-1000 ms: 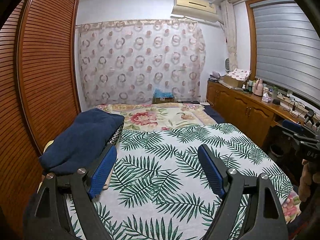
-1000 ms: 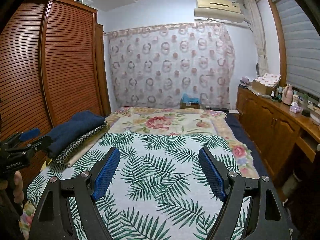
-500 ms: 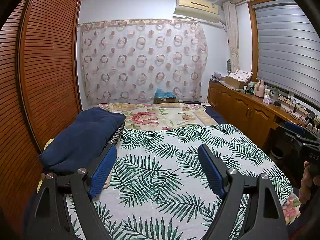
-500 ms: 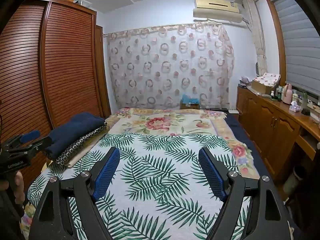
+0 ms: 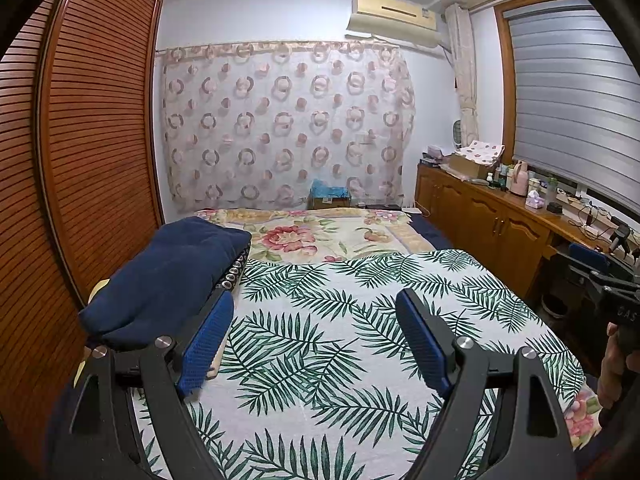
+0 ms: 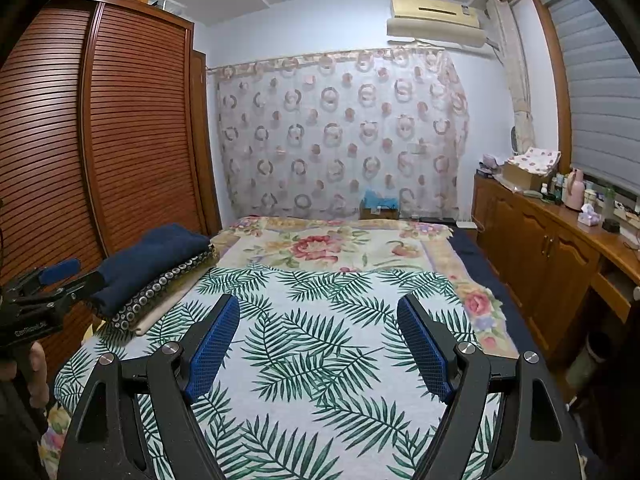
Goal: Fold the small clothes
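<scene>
Above palm-leaf bedspread (image 5: 320,344): left hand-held gripper (image 5: 316,340), right hand-held gripper (image 6: 318,344), both wide, empty; one stack, three folded clothes (image 6: 160,268).

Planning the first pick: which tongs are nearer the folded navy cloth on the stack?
Left. The left tongs hang open right beside the navy cloth, at its near end. The right tongs are open over the palm-print sheet, farther right.

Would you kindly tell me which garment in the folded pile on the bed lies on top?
The plain navy garment lies on top; beneath it are the dark one with pale rings and a beige one at the bottom.
</scene>
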Demonstrator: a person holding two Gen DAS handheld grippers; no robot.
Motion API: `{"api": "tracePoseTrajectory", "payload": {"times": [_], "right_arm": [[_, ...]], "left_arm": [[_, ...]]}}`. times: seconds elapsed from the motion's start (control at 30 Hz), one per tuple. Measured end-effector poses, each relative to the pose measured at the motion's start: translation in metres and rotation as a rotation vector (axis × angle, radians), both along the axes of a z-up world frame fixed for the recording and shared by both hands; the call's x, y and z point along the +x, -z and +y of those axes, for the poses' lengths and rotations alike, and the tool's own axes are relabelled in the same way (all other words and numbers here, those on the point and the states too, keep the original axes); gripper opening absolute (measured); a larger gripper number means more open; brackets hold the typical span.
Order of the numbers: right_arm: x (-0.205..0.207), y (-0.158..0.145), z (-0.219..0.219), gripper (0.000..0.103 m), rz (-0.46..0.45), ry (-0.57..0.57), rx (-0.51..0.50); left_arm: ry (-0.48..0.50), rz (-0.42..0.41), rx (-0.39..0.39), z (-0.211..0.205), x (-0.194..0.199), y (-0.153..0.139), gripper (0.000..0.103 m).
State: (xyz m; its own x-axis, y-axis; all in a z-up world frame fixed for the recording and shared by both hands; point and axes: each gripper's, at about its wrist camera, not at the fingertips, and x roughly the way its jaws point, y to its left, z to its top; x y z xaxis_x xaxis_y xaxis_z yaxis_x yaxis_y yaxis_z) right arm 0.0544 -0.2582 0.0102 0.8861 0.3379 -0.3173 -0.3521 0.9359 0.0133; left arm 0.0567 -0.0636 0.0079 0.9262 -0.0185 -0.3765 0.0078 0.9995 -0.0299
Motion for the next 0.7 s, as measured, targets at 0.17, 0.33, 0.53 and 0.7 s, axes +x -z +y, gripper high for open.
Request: {"api": "tracePoseTrajectory", "payload": {"times": [0.17,0.33,0.53,0.7], "right_arm": [[0.0011,-0.0002,-0.0023,0.083,0.000,0.000,0.000],[0.0011,-0.0005,-0.0038,0.083,-0.003,0.001,-0.001],[0.0002,-0.0009,-0.0031,0.083,-0.004,0.002,-0.001],[0.0001,-0.0005,-0.0035,0.083,-0.004,0.001,0.000]], "left_arm": [[-0.002,-0.001,-0.002,-0.0007,-0.0001,-0.0004,0.084],[0.000,-0.002,-0.002,0.0004,-0.0011,-0.0009,0.084],[0.000,-0.001,-0.002,0.0003,-0.0013,-0.0007,0.084],[-0.001,-0.002,-0.003,0.0004,-0.0016,-0.0005,0.084]]}}
